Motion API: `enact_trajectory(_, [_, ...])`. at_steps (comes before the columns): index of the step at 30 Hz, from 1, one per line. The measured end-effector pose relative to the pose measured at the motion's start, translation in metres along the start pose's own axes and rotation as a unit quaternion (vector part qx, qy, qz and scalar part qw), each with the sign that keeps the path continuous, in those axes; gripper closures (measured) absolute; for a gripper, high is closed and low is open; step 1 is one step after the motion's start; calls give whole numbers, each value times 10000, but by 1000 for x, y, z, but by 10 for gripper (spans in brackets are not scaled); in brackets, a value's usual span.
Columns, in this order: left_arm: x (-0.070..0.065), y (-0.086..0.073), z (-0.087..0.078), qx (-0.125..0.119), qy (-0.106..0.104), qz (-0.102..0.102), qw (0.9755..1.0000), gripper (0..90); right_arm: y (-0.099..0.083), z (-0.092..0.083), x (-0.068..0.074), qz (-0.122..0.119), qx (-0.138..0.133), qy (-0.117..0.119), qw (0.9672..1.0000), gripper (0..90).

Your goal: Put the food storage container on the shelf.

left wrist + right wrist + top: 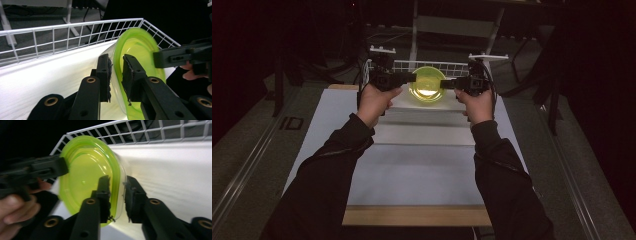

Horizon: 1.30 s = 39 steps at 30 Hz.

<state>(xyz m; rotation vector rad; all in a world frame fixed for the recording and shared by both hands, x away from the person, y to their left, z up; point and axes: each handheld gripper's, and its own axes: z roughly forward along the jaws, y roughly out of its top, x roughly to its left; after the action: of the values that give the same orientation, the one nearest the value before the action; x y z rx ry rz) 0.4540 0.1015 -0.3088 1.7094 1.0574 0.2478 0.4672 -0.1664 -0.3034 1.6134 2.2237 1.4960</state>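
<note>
Setting down looks like the step: green bowl [427, 85] is bracketed by left gripper [116, 75] and right gripper [117, 197] over the wire basket [447, 65]. Both jaws are slackened around the rim, barely pinching. Next, they'd be spread wider and backed off.

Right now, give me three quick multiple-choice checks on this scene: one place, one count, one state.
1. Where is the green-lidded container?
A. near table edge
B. far end, by the wire basket
C. on the floor
2. How many grippers straddle its rim?
A. none
B. one
C. two
3. How does it sit?
A. flat, lid up
B. tipped on edge
C. upside down

B: the green-lidded container sits against the white wire basket at the table's far end.
C: the left gripper and the right gripper each have a jaw either side of the rim.
B: the lid's face points sideways.
</note>
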Motion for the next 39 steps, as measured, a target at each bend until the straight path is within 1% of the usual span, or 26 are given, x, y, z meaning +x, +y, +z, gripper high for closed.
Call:
enact_trajectory(1, [0, 0, 0, 0, 0, 0, 10000, 704, 1, 0, 1, -14, 12, -12, 10000, 702])
enact_trajectory(3, [0, 0, 3, 0, 30, 25, 10000, 670, 2, 1, 4, -185, -18, -190, 9996, 661])
enact_trajectory(4, [3, 0, 5, 13, 103, 8, 9999, 662, 2, 3, 5, -269, -11, -237, 9994, 655])
enact_trajectory(5, [3, 0, 5, 13, 103, 8, 9999, 646, 2, 4, 5, -281, 9, -288, 9992, 647])
enact_trajectory(6, [7, 0, 7, -5, 169, -40, 9998, 630, 3, 5, 6, -344, 0, -367, 9987, 624])
enact_trajectory(8, [9, 0, 8, 3, 197, -28, 9998, 619, 3, 7, 7, -427, 18, -500, 9978, 616])
enact_trajectory(10, [14, -1, 10, -3, 235, -49, 9997, 620, 3, 8, 7, -454, 20, -516, 9976, 601])
enact_trajectory(12, [15, -2, 10, -6, 269, -39, 9996, 619, 4, 10, 8, -436, 41, -484, 9979, 592])
enact_trajectory(13, [18, -2, 11, 18, 338, -9, 9994, 618, 4, 11, 9, -453, 29, -486, 9978, 584])
enact_trajectory(15, [19, -3, 12, -24, 370, -51, 9993, 605, 3, 11, 10, -483, 11, -505, 9976, 576])
enact_trajectory(17, [19, -3, 13, -30, 416, -37, 9991, 572, 3, 12, 13, -519, 1, -541, 9972, 561])
enact_trajectory(19, [19, -4, 13, -28, 524, 45, 9986, 534, 3, 11, 15, -507, -16, -529, 9973, 519])
enact_trajectory(21, [19, -3, 12, -43, 557, 16, 9984, 503, 3, 10, 17, -518, -26, -542, 9972, 500])
enact_trajectory(23, [20, -3, 10, -107, 533, -6, 9985, 501, 3, 8, 18, -529, -41, -540, 9971, 491])
enact_trajectory(25, [19, -3, 7, -152, 570, 65, 9982, 501, 3, 7, 18, -548, -49, -550, 9970, 479])
enact_trajectory(27, [17, -2, 3, -175, 559, 96, 9982, 501, 3, 4, 20, -644, -81, -598, 9961, 449])
enact_trajectory(28, [15, -2, -1, -230, 572, 112, 9980, 501, 3, 3, 20, -692, -98, -631, 9956, 438])
enact_trajectory(30, [14, -2, -3, -257, 536, 89, 9982, 501, 2, 2, 20, -738, -94, -661, 9950, 427])
enact_trajectory(31, [12, -3, -6, -278, 541, 153, 9980, 501, 2, 1, 21, -785, -139, -647, 9947, 406])
enact_trajectory(32, [12, -3, -6, -278, 541, 153, 9980, 500, 1, 0, 22, -804, -134, -627, 9947, 398])
enact_trajectory(33, [10, -3, -8, -300, 502, 167, 9982, 500, 1, 0, 22, -804, -134, -627, 9947, 398])
enact_trajectory(34, [6, -4, -13, -320, 399, 188, 9985, 498, -1, -3, 23, -926, -178, -647, 9934, 383])
enact_trajectory(35, [6, -4, -13, -320, 399, 188, 9985, 498, -1, -3, 23, -926, -178, -647, 9934, 383])
enact_trajectory(36, [4, -5, -16, -375, 341, 207, 9985, 498, -4, -5, 24, -1004, -245, -649, 9925, 367])
enact_trajectory(37, [1, -7, -20, -461, 221, 170, 9985, 497, -4, -6, 23, -1002, -268, -624, 9926, 354])
enact_trajectory(39, [-3, -11, -24, -496, 103, 256, 9984, 478, -7, -8, 23, -1039, -243, -514, 9930, 302])
